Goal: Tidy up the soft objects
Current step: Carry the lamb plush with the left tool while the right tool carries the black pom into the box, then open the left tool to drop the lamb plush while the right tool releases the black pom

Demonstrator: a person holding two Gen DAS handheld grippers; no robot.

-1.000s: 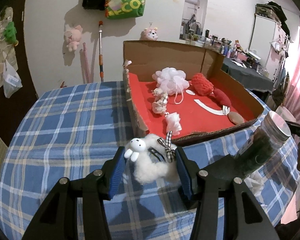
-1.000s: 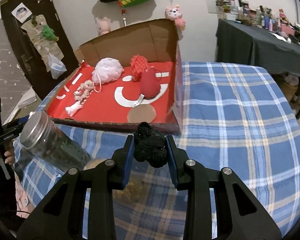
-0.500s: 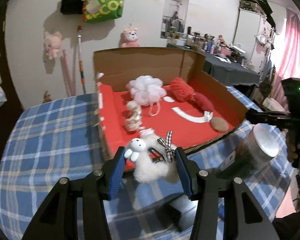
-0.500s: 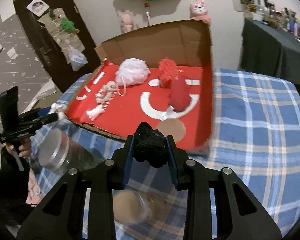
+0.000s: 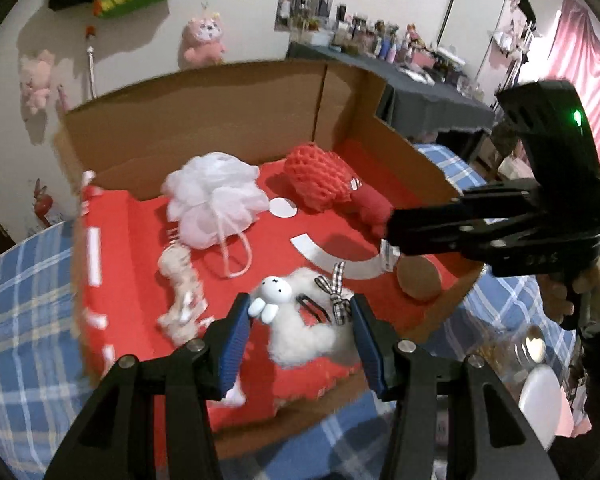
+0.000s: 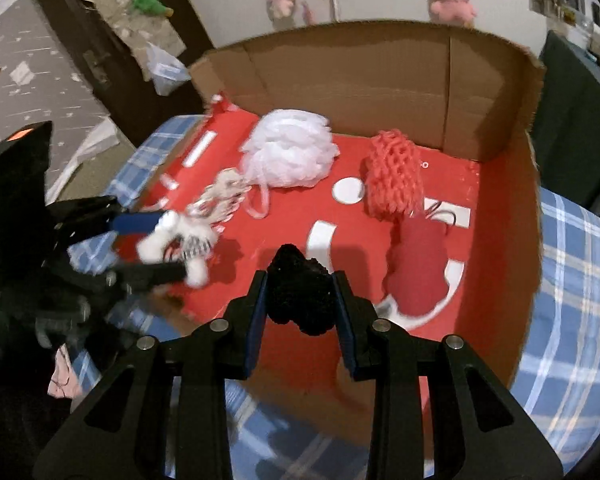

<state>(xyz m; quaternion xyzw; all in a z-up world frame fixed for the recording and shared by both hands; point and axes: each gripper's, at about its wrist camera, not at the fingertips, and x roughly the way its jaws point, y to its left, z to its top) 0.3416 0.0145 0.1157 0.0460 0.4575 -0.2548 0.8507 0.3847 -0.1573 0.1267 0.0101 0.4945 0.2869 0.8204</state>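
Note:
My left gripper (image 5: 300,336) is shut on a white fluffy toy (image 5: 304,332) with a small rabbit head and a checked bow, held above the front of the red-lined cardboard box (image 5: 112,256). My right gripper (image 6: 302,300) is shut on a black fuzzy ball (image 6: 300,292), held above the box floor (image 6: 300,360). In the box lie a white mesh pouf (image 5: 214,196), a red knitted piece (image 5: 320,180), a dark red soft object (image 6: 418,268) and a pale beaded item (image 5: 184,292). The left gripper with its toy also shows in the right wrist view (image 6: 172,240).
The box stands on a blue checked tablecloth (image 5: 16,320), its brown back wall (image 6: 360,76) upright. A jar with a pale lid (image 5: 540,396) lies at the lower right of the left wrist view. The right gripper's body (image 5: 500,232) reaches over the box's right side.
Both grippers have moved forward from above the tablecloth to above the box, each still holding its soft object. The jar has dropped out of the middle of both views.

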